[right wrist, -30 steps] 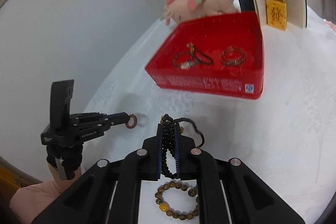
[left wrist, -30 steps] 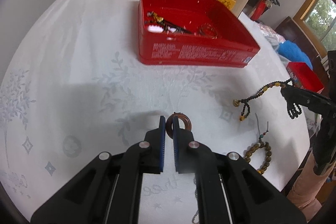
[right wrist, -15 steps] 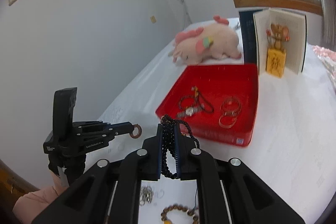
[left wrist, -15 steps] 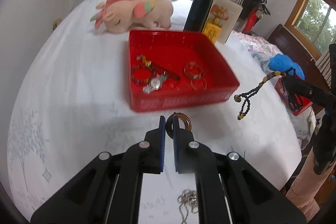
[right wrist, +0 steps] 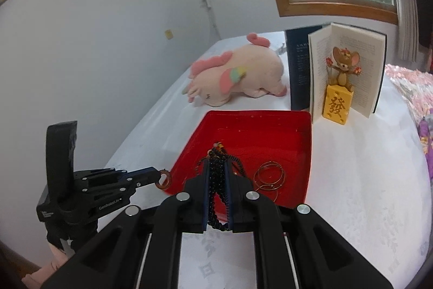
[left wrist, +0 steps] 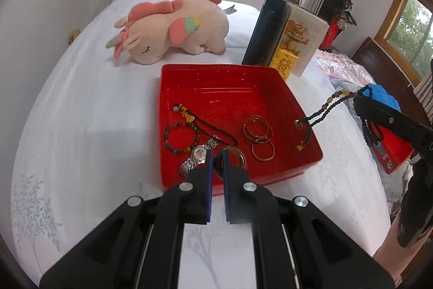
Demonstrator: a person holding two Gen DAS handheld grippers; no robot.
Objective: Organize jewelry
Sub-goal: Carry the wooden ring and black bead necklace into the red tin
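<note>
Plush unicorn [left wrist: 173, 26] lies at the far left of the white-clothed table [left wrist: 81, 126], near its back edge.

Red tray [left wrist: 270, 96] sits mid-table, in front of the plush. Along its left wall: a dark beaded bracelet [left wrist: 180, 137], a black cord with a gold charm [left wrist: 189, 117], and a silver wristwatch [left wrist: 199, 153] toward the near-left corner. Thin gold bangles [left wrist: 259, 137] lie right of centre on the tray floor.

Left gripper [left wrist: 217, 161] hangs over the tray's near edge, jaws pinched tight on a brown ring [left wrist: 238, 157]; the ring sticks out to the right of the fingertips, above the tray floor.

Open book [left wrist: 273, 37] stands upright behind the tray's far-right corner, a mouse figurine on a yellow block [left wrist: 288, 58] in front of its pages.

Right gripper [right wrist: 217, 169] is over the tray's near-right side, jaws nearly closed on a dark bead necklace [left wrist: 324, 110]. One strand with amber beads dangles above the tray's right wall; the rest loops down between the fingers.
</note>
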